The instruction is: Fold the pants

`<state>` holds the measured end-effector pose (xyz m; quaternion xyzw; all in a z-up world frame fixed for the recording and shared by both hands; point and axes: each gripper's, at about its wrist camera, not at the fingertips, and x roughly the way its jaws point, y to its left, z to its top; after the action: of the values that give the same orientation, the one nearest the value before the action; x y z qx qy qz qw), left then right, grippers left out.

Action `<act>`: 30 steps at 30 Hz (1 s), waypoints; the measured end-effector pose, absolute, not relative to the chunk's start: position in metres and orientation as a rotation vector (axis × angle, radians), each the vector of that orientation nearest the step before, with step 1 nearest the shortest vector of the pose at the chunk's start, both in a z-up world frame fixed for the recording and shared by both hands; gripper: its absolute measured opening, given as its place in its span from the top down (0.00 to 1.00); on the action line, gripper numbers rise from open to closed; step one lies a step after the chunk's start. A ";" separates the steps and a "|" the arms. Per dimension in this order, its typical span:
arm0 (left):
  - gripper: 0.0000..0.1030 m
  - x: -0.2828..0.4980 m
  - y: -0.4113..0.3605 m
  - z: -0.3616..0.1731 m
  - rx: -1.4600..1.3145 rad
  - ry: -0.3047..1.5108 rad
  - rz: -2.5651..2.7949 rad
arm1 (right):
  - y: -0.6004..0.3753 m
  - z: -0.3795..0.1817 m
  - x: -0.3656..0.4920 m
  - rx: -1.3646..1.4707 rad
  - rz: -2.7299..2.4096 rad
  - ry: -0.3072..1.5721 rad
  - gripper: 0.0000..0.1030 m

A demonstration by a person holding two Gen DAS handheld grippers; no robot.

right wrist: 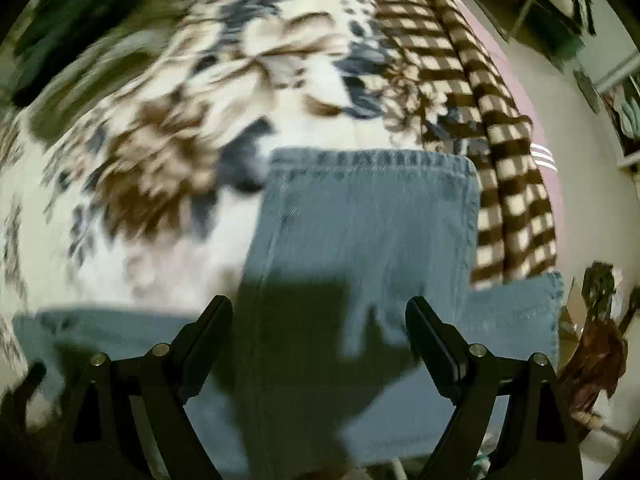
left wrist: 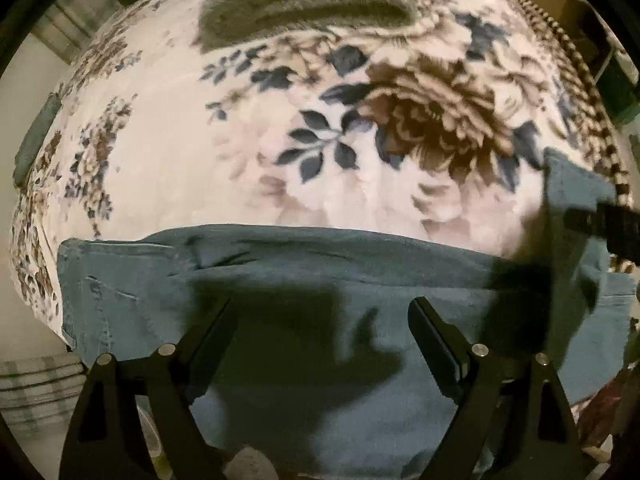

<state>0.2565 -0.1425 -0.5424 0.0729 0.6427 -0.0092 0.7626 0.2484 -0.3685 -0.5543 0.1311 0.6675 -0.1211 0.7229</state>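
Note:
Blue jeans (left wrist: 304, 276) lie flat across the near side of a bed. My left gripper (left wrist: 320, 308) is open and empty, hovering just above the denim. In the right wrist view a jeans leg (right wrist: 368, 220) runs away from the camera, lying over the rest of the pants, its hem (right wrist: 372, 158) at the far end. My right gripper (right wrist: 320, 308) is open and empty above this leg. In the left wrist view that leg end (left wrist: 576, 188) stands up at the right, beside a black finger of the right gripper (left wrist: 600, 220).
A white fleece blanket with brown and blue flowers (left wrist: 240, 140) covers the bed. A grey folded blanket (left wrist: 308, 8) lies at the far side. A brown checked cloth (right wrist: 492, 128) lies along the right edge. Floor and clutter (right wrist: 596, 340) lie beyond it.

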 end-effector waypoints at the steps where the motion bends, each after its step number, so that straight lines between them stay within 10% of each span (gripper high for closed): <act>1: 0.16 0.259 -0.145 -0.549 0.165 1.408 -0.010 | -0.373 -0.564 0.257 0.314 -0.274 1.474 0.12; 6: 0.16 0.258 -0.148 -0.562 0.169 1.437 0.005 | -0.370 -0.600 0.282 0.334 -0.254 1.527 0.17; 10: 0.16 0.249 -0.150 -0.556 0.163 1.452 -0.021 | -0.379 -0.593 0.268 0.301 -0.300 1.502 0.84; 11: 0.16 0.245 -0.153 -0.554 0.161 1.456 -0.032 | -0.386 -0.585 0.258 0.335 -0.305 1.482 0.87; 20: 0.16 0.211 -0.189 -0.560 0.139 1.512 -0.123 | -0.487 -0.542 0.102 0.647 -0.471 1.384 0.87; 24: 0.16 0.203 -0.204 -0.571 0.133 1.544 -0.143 | -0.528 -0.587 0.040 0.978 -0.476 1.404 0.53; 30: 0.16 0.203 -0.227 -0.573 0.156 1.536 -0.170 | -0.562 -0.605 0.002 1.249 -0.513 1.219 0.47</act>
<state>0.2031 -0.2267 -0.5731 0.0703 0.6930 -0.0765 0.7134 0.0025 -0.5618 -0.6053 0.5418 0.5288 -0.2227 0.6142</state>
